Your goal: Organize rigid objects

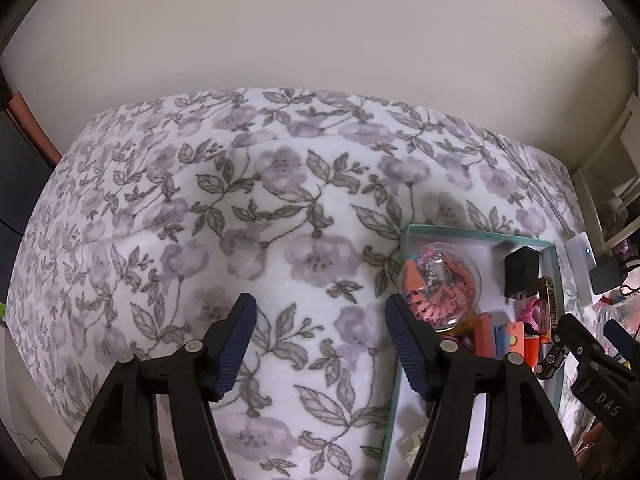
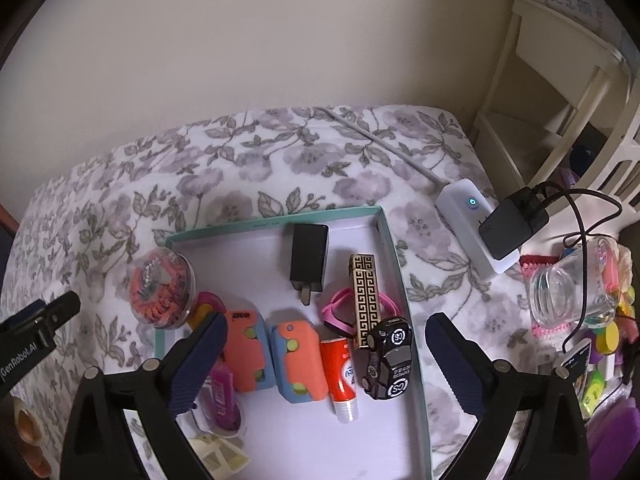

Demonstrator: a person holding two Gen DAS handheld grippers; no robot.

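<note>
Left gripper (image 1: 320,344), right gripper (image 2: 326,360): fingers spread, empty, angled down.

A floral blanket (image 2: 280,160) covered the bed. At its right edge lay a white power strip (image 2: 468,216) holding a black charger (image 2: 514,226), near a clear glass jar (image 2: 572,288).

Fleecy floral cloth (image 1: 280,208); glossy plastic ball (image 1: 440,280) (clear shell).
</note>
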